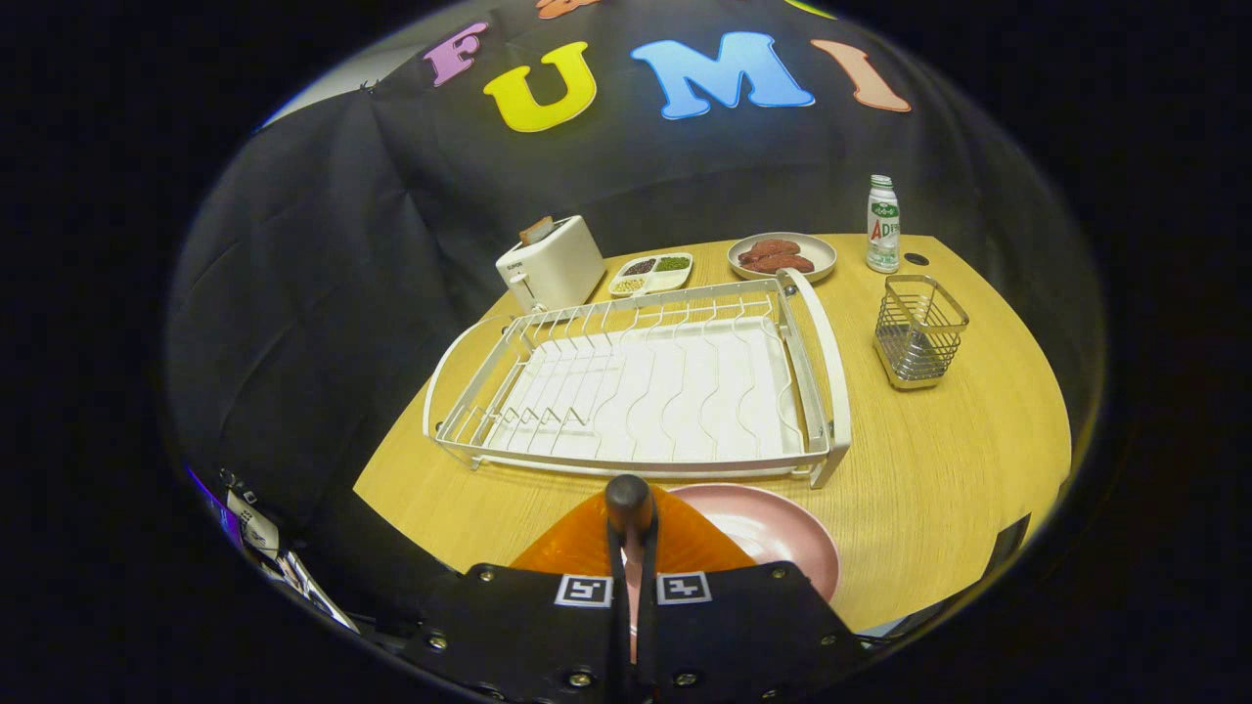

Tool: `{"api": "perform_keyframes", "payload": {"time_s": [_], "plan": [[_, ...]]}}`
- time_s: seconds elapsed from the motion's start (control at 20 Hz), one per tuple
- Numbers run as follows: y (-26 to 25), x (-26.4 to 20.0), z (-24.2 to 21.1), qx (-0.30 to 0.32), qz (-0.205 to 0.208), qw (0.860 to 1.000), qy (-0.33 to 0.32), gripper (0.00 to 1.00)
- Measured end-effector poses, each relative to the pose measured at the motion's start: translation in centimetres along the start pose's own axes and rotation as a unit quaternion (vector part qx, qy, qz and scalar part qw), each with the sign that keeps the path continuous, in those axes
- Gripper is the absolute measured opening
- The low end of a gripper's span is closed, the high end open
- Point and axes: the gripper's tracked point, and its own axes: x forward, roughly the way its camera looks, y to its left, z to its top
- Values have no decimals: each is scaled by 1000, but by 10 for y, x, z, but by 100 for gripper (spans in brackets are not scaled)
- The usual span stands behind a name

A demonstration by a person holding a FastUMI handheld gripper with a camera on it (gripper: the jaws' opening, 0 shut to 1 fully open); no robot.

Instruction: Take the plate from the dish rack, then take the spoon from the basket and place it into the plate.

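A: Gripper (631, 528) state?
B: Fingers drawn together, clamped on a dark rounded handle, likely the spoon (629, 501). Its bowl can't be seen. Handle end pokes up just past the fingertips.
A: Pose?
B: Pointed forward and down over the near table (959, 460) edge, fingers level, side by side.
A: Plate?
B: Pink plate (782, 533) flat on the table, just beneath and right of the fingers, in front of the rack's near rail.
A: Rack?
B: White rack (646, 391) beyond the fingers, no dishes in it.
A: Basket?
B: Wire basket (917, 332) right of the rack, upright, apart from it.
A: Farther back?
B: Toaster (550, 262), small sectioned tray (652, 274), dish of food (782, 256), bottle (883, 225).
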Motion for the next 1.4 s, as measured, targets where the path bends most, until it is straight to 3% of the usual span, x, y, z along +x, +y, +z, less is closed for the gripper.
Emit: {"api": "perform_keyframes", "payload": {"time_s": [0.4, 1.4], "plan": [[6, -5, -4, -11, 10, 1000, -3, 13], [-40, -61, 11, -8, 7, 1000, -24, 16]]}}
